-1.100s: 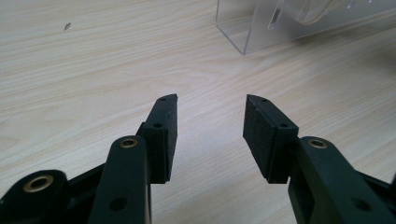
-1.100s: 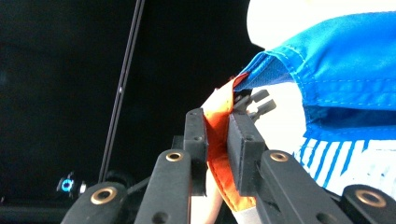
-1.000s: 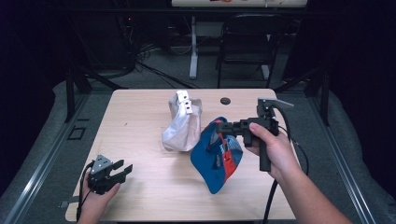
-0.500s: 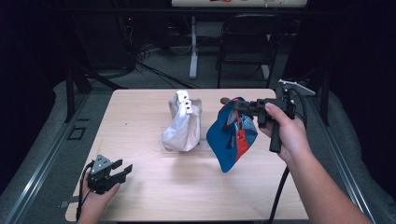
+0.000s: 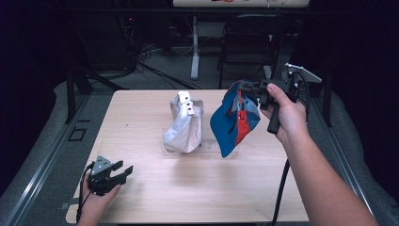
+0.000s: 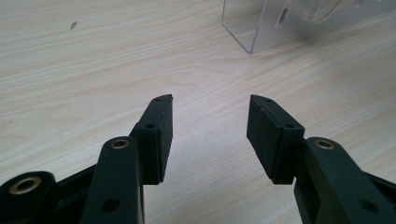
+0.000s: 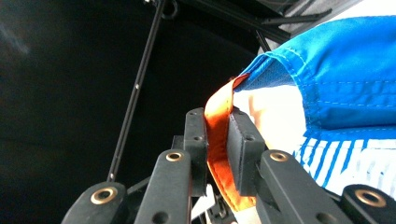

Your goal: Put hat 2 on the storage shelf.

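Up at the right side of the tabletop (image 5: 155, 197), the right gripper (image 5: 245, 87) has the blue, white and orange garment (image 5: 234, 123) hanging from it, lifted clear of the wood so that its lower tip dangles just above the surface. From the right gripper view the hold is plain: the two black fingers (image 7: 196, 140) are clamped tight on a strip of orange fabric (image 7: 219, 140) at the garment's edge, with the blue stitched panel (image 7: 336, 70) and a white-and-blue striped part spreading away to the right. The person's hand (image 5: 286, 113) wraps the gripper's handle, the forearm coming in from the bottom right corner, and a black cable (image 5: 280, 188) trails down from it.

Just beside the hanging garment, toward the middle of the tabletop, a crumpled silvery-white piece of cloth (image 5: 183, 125) sits in a heap on a clear plastic stand (image 6: 261, 28); the two fabrics are close but I cannot tell whether they touch.

Down at the near left corner, the left gripper (image 5: 120, 173) rests low over the wood in the person's other hand (image 5: 94, 207), well apart from both cloths. Its fingers (image 6: 159, 135) have just been opening and stand wide apart with nothing between them, bare wood showing through the gap, and the corner of the clear stand shows farther ahead of them.
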Available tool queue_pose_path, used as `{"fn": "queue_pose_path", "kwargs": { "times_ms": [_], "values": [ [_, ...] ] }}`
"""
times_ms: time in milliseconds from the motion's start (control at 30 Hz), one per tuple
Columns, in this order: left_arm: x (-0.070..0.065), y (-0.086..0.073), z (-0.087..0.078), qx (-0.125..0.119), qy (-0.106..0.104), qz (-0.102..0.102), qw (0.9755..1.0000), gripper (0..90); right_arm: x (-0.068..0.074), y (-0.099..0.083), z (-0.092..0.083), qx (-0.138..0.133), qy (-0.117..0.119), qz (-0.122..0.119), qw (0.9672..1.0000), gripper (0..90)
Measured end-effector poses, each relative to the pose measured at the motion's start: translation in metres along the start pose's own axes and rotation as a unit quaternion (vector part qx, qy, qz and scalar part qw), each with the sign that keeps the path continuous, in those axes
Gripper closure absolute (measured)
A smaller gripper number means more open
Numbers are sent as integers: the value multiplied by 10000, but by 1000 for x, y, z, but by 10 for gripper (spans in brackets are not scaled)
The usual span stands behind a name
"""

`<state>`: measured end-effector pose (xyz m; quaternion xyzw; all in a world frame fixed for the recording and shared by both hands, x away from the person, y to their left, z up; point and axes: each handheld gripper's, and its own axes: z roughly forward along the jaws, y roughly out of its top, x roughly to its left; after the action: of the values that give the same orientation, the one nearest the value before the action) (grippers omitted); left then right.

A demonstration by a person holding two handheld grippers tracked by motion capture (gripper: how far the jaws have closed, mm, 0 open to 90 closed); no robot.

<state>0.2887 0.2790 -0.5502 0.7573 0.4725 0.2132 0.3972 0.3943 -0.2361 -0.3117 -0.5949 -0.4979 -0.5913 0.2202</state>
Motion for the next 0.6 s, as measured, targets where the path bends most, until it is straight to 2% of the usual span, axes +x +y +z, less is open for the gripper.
{"fn": "queue_pose_path", "kwargs": {
  "times_ms": [67, 167, 267, 400, 600],
  "values": [
    [0, 0, 0, 25, 7, -4, 10000, 513, 3, 6, 5, -157, -53, 51, 9998, 790],
    [1, 0, -1, 21, 8, -8, 10000, 513, 4, 11, 8, -165, -127, 9, 9998, 790],
    [2, 0, -1, 24, 12, 9, 10000, 513, 6, 18, 16, -337, -204, 71, 9992, 790],
    [3, 0, -2, 66, 9, 2, 10000, 513, 7, 23, 22, -406, -301, 75, 9987, 790],
    [4, 0, -2, -5, 15, -28, 10000, 513, 0, 27, 30, -524, -470, 157, 9974, 789]
  ]
}}
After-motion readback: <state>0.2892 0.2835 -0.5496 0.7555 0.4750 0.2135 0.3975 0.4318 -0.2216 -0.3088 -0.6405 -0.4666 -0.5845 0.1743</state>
